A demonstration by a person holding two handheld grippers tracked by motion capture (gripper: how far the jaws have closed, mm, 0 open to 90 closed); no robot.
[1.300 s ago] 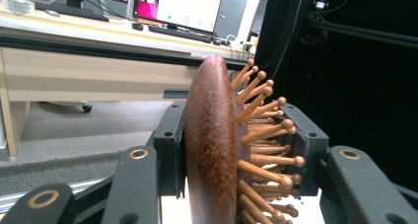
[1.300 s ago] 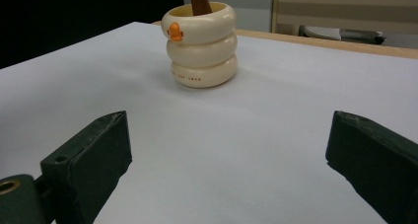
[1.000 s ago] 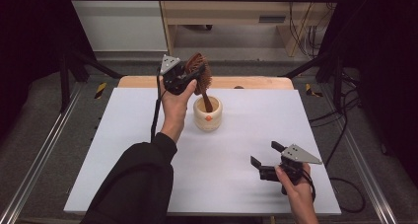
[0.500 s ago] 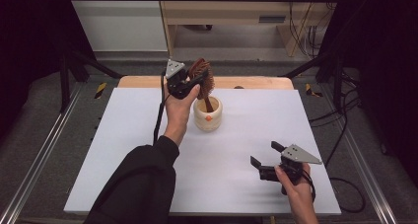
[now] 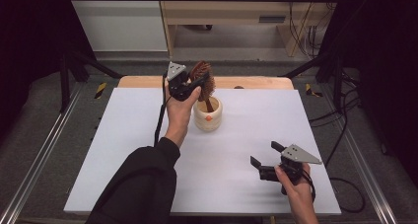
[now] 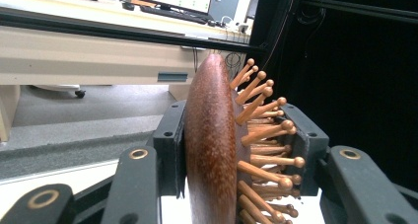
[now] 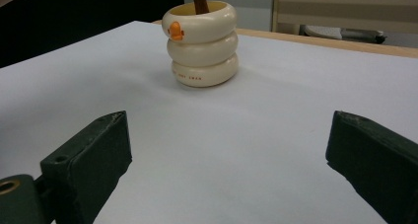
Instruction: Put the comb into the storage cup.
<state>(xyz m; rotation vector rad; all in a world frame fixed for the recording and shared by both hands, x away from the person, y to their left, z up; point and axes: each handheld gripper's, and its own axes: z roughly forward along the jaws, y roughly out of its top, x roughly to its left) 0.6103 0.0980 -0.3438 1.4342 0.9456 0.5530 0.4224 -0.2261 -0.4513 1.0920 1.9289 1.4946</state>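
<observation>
Clamping the hairbrush (image 6: 212,150), left claw (image 5: 190,86) holds it over the cup (image 7: 202,44) (red lettering unreadable); right claw (image 7: 231,160) gapes.

Left tool (image 5: 190,86) raised, jaws clamped; right tool (image 5: 266,160) low, jaws spread wide.

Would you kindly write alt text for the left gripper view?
A brown wooden hairbrush stands edge-on, clamped between the left gripper's two black jaws, its round-tipped wooden pins pointing right. Behind it are a grey floor and a pale desk.
</observation>
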